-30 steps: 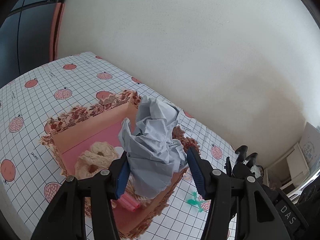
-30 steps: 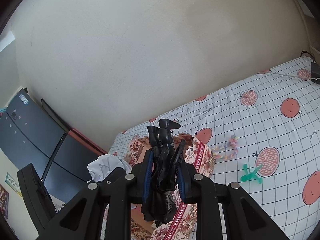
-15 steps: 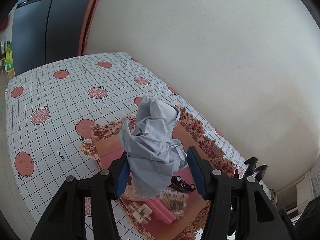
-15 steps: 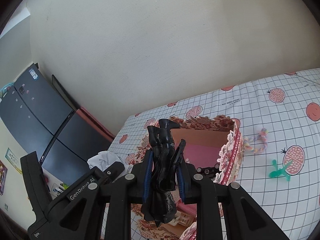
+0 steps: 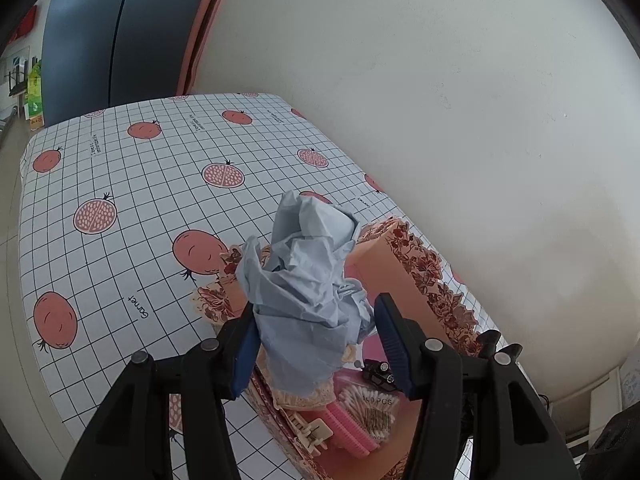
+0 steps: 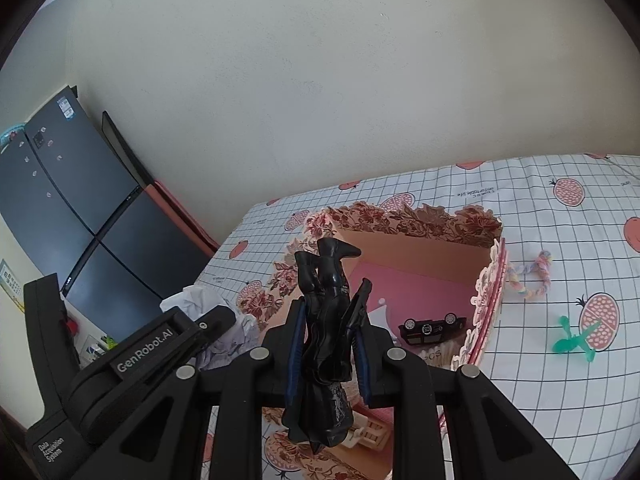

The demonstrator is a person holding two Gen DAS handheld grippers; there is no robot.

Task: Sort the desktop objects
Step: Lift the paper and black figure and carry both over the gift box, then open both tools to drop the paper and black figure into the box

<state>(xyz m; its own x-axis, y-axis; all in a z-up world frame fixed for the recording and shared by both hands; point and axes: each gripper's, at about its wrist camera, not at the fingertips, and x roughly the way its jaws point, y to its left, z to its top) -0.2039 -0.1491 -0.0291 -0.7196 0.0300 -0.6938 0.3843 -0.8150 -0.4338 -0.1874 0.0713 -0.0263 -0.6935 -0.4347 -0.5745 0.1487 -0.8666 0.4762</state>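
Both grippers had moved further over the box [image 6: 486, 276], where the left gripper [image 5: 320, 344] held the crumpled paper [image 5: 308, 280] and the right gripper [image 6: 328, 344] clamped the black figure [image 6: 326, 320].

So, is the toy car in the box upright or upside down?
Upside down: the toy car lies in the box with its wheels pointing up.

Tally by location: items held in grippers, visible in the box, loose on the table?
Held: 2 (crumpled pale blue paper, glossy black figurine)
In floral box: 4 (black toy car, cotton swab pack, pink brush, cream clip)
Loose on table: 2 (pastel braided rope, green plastic propeller toy)
Total: 8
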